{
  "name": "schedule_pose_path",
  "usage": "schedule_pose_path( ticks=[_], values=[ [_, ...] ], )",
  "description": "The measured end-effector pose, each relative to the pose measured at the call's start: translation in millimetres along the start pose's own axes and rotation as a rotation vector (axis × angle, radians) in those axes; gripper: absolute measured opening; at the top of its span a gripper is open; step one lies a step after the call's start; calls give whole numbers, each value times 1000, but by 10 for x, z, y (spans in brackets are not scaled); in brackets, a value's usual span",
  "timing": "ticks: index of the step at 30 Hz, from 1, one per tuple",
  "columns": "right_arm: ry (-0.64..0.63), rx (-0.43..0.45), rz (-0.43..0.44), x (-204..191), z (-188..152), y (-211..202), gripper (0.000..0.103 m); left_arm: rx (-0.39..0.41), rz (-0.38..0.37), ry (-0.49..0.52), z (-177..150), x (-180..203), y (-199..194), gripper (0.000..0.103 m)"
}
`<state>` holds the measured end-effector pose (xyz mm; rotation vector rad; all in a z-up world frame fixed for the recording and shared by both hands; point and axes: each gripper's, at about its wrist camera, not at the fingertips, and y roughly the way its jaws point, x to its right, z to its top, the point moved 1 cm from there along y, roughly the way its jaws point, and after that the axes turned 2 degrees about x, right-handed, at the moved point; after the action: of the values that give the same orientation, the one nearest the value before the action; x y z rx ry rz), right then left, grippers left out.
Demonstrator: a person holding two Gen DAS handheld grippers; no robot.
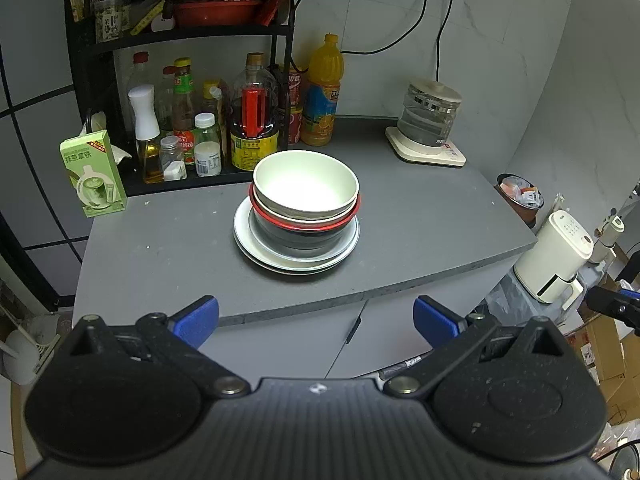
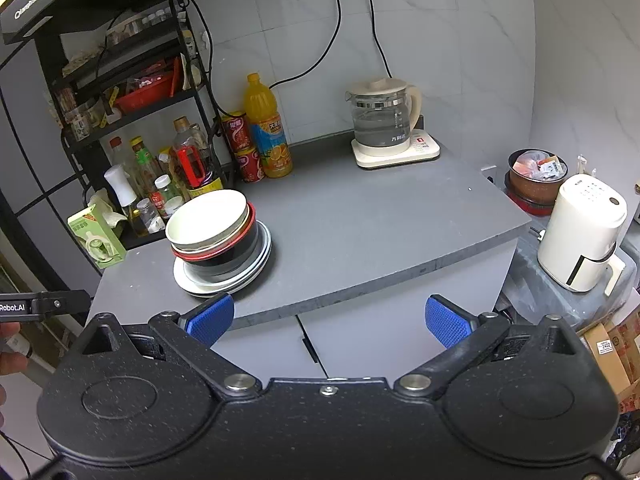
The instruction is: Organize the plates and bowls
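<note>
A stack of dishes stands on the grey counter [image 1: 400,240]. A cream bowl [image 1: 306,184] sits on top, nested in a red-rimmed black bowl [image 1: 304,232], which rests on stacked white plates [image 1: 256,254]. The stack also shows in the right wrist view, with the cream bowl [image 2: 206,220], the black bowl [image 2: 224,258] and the plates [image 2: 188,280]. My left gripper [image 1: 316,322] is open and empty, held in front of the counter's front edge. My right gripper [image 2: 330,318] is open and empty, also in front of the counter edge, right of the stack.
A black rack with sauce bottles [image 1: 200,132] stands behind the stack. A green carton [image 1: 94,174], an orange juice bottle [image 1: 322,92] and a glass kettle on its base [image 1: 430,120] stand on the counter. A white appliance [image 2: 580,232] and a filled pot [image 2: 536,176] sit off the right edge.
</note>
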<state>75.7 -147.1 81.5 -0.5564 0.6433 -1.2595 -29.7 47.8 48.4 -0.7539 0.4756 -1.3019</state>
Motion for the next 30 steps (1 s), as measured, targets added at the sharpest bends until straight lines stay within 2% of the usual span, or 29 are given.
schedule_pose_path(
  ticks=[20, 30],
  values=[
    [1, -15, 22, 11, -37, -14, 103, 0, -12, -20, 19, 28, 30, 102],
    [-2, -17, 24, 49, -42, -17, 103, -4, -5, 2, -12, 77, 19, 102]
  ],
)
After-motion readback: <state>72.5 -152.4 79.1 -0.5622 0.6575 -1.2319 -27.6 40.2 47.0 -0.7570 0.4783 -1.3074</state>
